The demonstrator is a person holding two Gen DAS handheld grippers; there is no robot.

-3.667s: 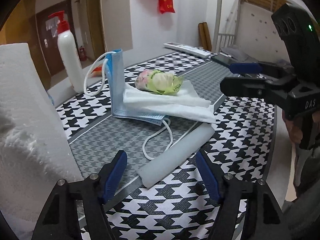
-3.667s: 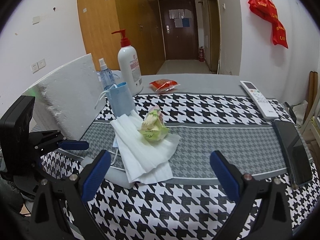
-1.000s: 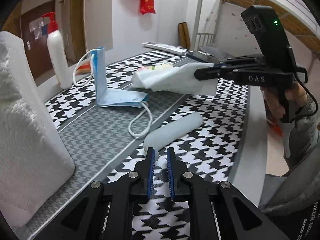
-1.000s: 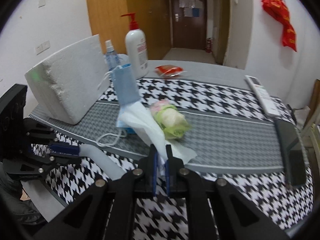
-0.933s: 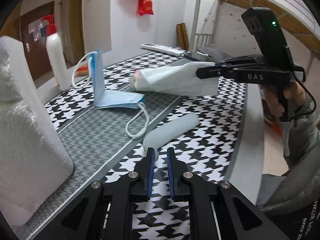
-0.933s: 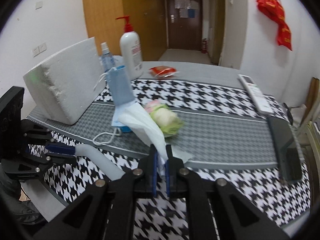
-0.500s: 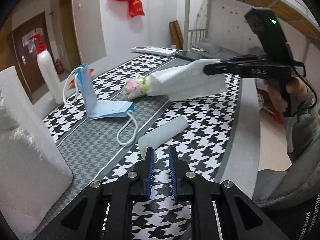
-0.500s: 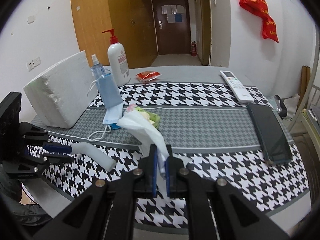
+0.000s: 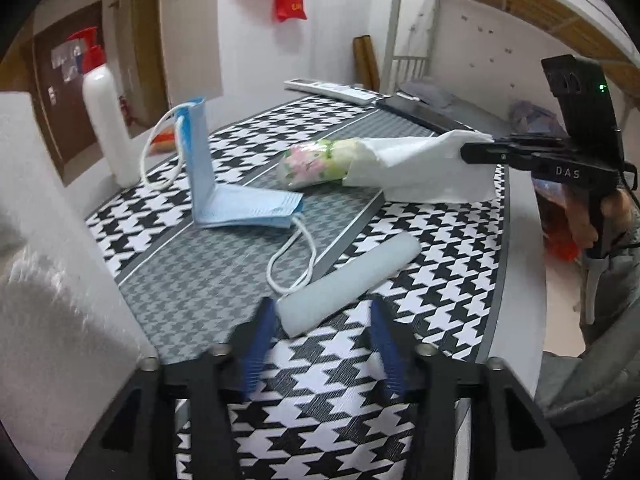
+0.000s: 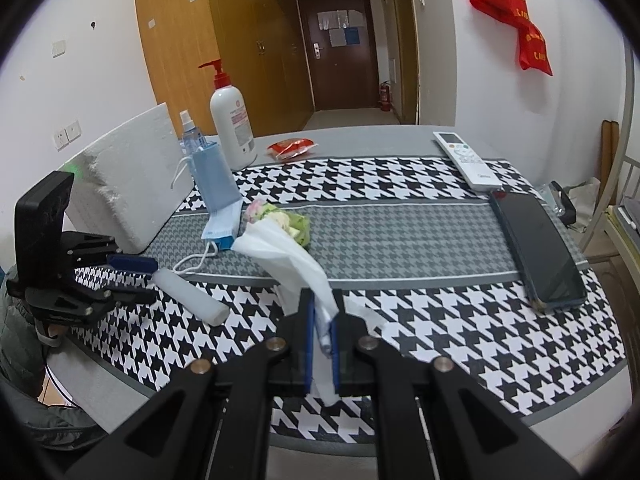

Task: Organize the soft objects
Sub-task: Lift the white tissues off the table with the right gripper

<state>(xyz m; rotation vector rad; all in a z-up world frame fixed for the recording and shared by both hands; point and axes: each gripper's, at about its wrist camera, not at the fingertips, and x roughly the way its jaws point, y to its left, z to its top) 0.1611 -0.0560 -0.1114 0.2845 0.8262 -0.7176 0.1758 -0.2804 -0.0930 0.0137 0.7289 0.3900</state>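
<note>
left wrist view: left hand-held gripper (image 9: 320, 320) jaws just been opening, now apart, nothing pinched; white foam roll (image 9: 348, 280) end just ahead, near desk (image 9: 516, 240) front edge. 
right wrist view: right hand-held gripper (image 10: 321, 332) clamped on white tissue (image 10: 288, 256), floral bundle (image 10: 280, 220) at its far end, mid-desk.

A grey table (image 10: 360, 136) was covered by a houndstooth cloth (image 10: 440, 320). On the cloth were laid a foam roll (image 9: 348, 280) near the front edge, a mask (image 9: 244, 204), a floral bundle (image 9: 316, 160) at the middle, and a phone (image 10: 536, 248) and remote (image 10: 466, 160) toward the right edge. A foam block (image 10: 132, 176) was stood at the left edge, with a pump bottle (image 10: 232, 120), a spray bottle (image 10: 190, 132) and a red packet (image 10: 292, 147) near the far edge.
</note>
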